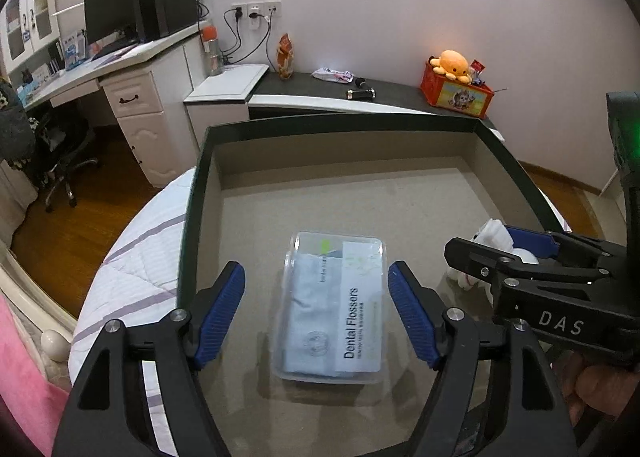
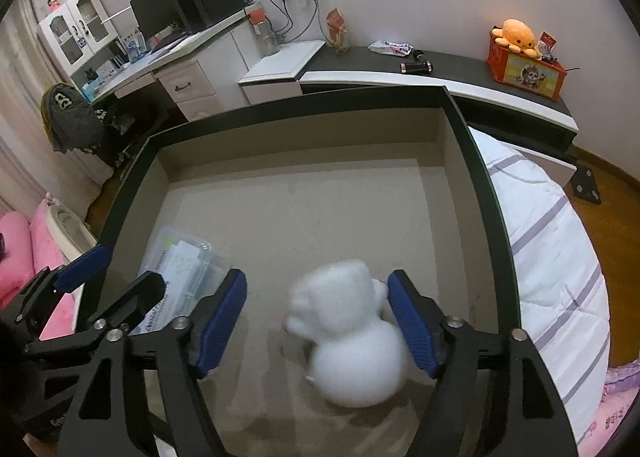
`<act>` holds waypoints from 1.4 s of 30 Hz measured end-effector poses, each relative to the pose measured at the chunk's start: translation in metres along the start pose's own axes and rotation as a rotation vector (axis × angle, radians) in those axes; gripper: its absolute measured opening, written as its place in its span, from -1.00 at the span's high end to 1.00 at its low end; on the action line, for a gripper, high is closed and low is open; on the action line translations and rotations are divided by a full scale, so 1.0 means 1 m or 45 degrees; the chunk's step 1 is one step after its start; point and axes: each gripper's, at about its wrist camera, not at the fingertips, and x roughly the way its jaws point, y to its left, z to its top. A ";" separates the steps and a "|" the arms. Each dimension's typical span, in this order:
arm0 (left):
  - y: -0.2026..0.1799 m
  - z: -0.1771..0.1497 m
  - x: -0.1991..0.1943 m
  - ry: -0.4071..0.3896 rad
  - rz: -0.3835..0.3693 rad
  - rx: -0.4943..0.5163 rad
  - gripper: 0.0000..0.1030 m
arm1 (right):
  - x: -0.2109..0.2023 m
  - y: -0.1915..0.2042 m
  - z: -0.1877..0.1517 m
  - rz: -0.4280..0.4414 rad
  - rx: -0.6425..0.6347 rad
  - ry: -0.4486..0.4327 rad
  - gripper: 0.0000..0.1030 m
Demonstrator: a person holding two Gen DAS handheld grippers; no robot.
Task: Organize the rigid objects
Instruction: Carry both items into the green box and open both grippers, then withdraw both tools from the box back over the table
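One tray [image 1: 200,185] holds one floss box [image 1: 334,309] and one white figurine [image 2: 352,333].

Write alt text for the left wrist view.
The open left gripper hovers over a clear plastic box of dental flossers lying in a shallow dark-rimmed tray set on a striped bed. At right, the right gripper straddles a white plush toy; a desk and a shelf stand behind.

An orange octopus plush [image 1: 454,64] sits atop a red box [image 1: 456,93] on the dark counter [image 1: 320,87], near a black flashlight [image 1: 360,94]. A monitor [image 1: 110,15] stands on the white desk [image 1: 120,65]; an office chair [image 1: 60,161] sits below.
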 end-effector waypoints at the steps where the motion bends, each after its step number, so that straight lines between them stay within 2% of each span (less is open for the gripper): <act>1: 0.001 -0.002 -0.003 -0.003 0.006 -0.005 -0.56 | -0.002 0.001 -0.001 0.014 0.001 -0.003 -0.59; 3: 0.007 -0.003 -0.009 -0.014 0.017 -0.025 -0.72 | -0.007 0.004 -0.002 0.036 0.006 -0.015 -0.73; 5: 0.016 -0.005 -0.019 -0.032 -0.016 -0.054 -0.79 | -0.015 0.007 -0.002 0.001 0.005 -0.044 -1.00; 6: 0.019 -0.005 -0.027 -0.040 -0.016 -0.069 -0.92 | -0.022 0.008 -0.003 0.000 0.008 -0.071 -1.00; 8: 0.024 -0.007 -0.040 -0.067 0.012 -0.081 -1.00 | -0.035 0.006 -0.004 0.028 0.039 -0.107 -1.00; 17: 0.030 -0.019 -0.116 -0.200 0.035 -0.086 -1.00 | -0.122 0.020 -0.029 -0.042 0.056 -0.327 -1.00; 27: 0.017 -0.052 -0.196 -0.336 0.039 -0.065 -1.00 | -0.218 0.031 -0.114 -0.172 0.095 -0.524 -1.00; 35: 0.007 -0.112 -0.248 -0.415 0.054 -0.042 -1.00 | -0.245 0.042 -0.185 -0.248 0.072 -0.557 -1.00; 42: 0.001 -0.155 -0.261 -0.405 0.035 -0.036 -1.00 | -0.237 0.048 -0.216 -0.229 0.034 -0.498 -1.00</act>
